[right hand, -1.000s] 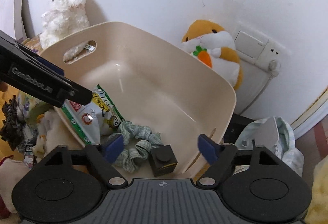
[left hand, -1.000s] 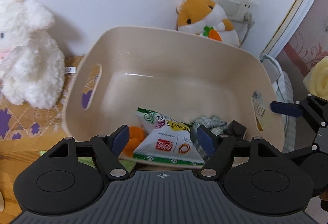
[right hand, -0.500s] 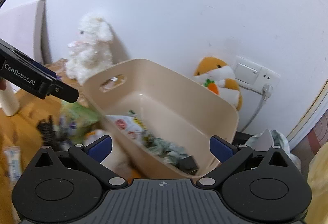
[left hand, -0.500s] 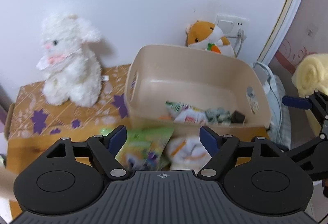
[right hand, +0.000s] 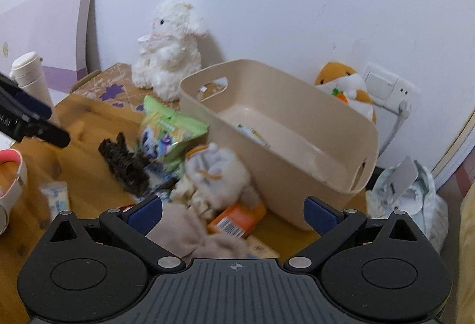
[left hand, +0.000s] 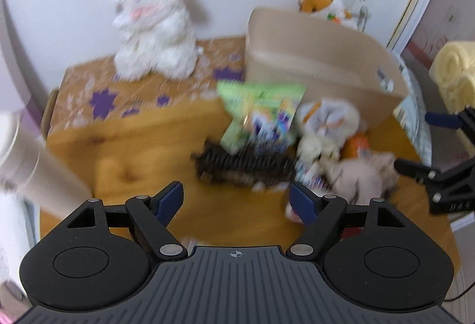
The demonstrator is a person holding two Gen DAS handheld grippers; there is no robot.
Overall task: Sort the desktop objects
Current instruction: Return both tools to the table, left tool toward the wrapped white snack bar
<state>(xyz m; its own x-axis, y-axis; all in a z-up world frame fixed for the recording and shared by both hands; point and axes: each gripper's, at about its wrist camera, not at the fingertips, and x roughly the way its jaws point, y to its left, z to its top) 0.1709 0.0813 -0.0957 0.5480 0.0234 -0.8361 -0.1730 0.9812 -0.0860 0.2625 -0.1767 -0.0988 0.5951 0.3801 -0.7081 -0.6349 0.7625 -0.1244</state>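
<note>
So, left wrist view, heavily motion-blurred: left gripper [left hand: 236, 202] has its jaws spread wide, nothing between the blue pads, only bare wooden desk [left hand: 142, 157] under them; clutter pile sits at 12 to 2 o'clock from the jaws; dark brown bristly item [left hand: 243, 163] is nearest, straight ahead at 12; green snack bag [left hand: 261, 110] lies just behind it, overlapping it; white fluffy bundle [left hand: 326, 128] at 1 o'clock, orange packet [left hand: 356, 146] and beige cloth [left hand: 362, 178] at 2 o'clock; beige bin [left hand: 311, 66] stands behind the pile at 1 o'clock, against the wall; white plush lamb [left hand: 157, 24] at 11 o'clock on a purple-flowered cloth [left hand: 104, 98]; orange hamster plush [left hand: 323, 3] behind the bin; right gripper's fingers [left hand: 439, 175] enter at 3 o'clock, apart from the pile.

Right wrist view, sharper: right gripper [right hand: 234, 211] is fully spread and grips nothing; beige cloth [right hand: 190, 235] and orange packet [right hand: 237, 217] lie in the gap below the pads, not pinched; white fluffy bundle [right hand: 219, 175] at 12; green snack bag [right hand: 166, 137] at 11, leaning on the bristly item [right hand: 124, 163] at 10; beige bin [right hand: 282, 128] at 1 o'clock, a packet [right hand: 252, 132] visible inside, rest of the contents hidden by the wall; lamb [right hand: 169, 54] at 11, far; hamster [right hand: 347, 86] at 1, behind the bin; white bottle [right hand: 29, 77] and the left gripper's finger [right hand: 32, 119] at 9 to 10 o'clock; small blue-white sachet [right hand: 56, 199] at 9 on the desk.
</note>
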